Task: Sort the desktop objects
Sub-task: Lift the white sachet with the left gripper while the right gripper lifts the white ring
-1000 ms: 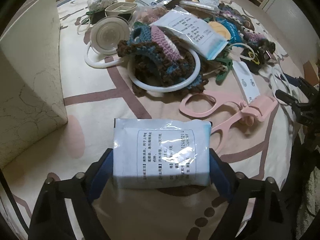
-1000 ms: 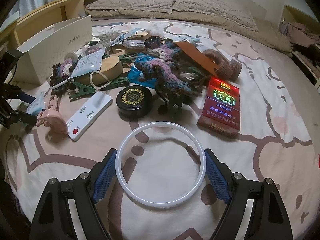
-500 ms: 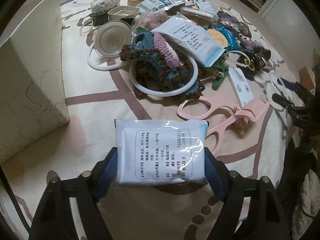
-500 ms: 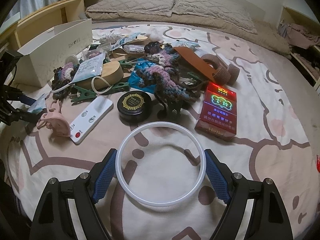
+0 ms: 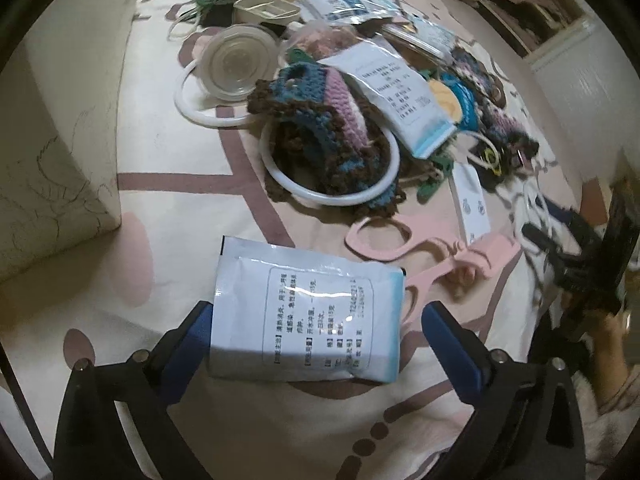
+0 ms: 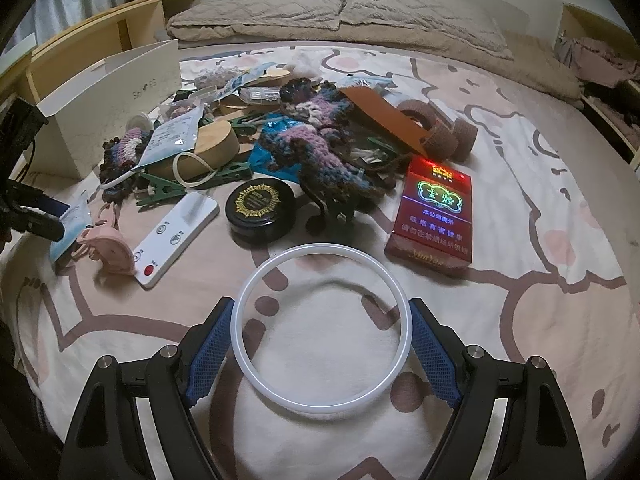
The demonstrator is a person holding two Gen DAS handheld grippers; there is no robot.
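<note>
Between left gripper (image 5: 316, 340) jaws, just opened: sachet (image 5: 308, 312), apparently freed; withdraw straight. Right gripper (image 6: 320, 352) clasps ring (image 6: 322, 328).

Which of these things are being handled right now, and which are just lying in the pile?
In hand:
- white sachet, between the just-opened left gripper
- white ring, in the right gripper

Lying about:
- red carton
- black tin
- pink clip
</note>
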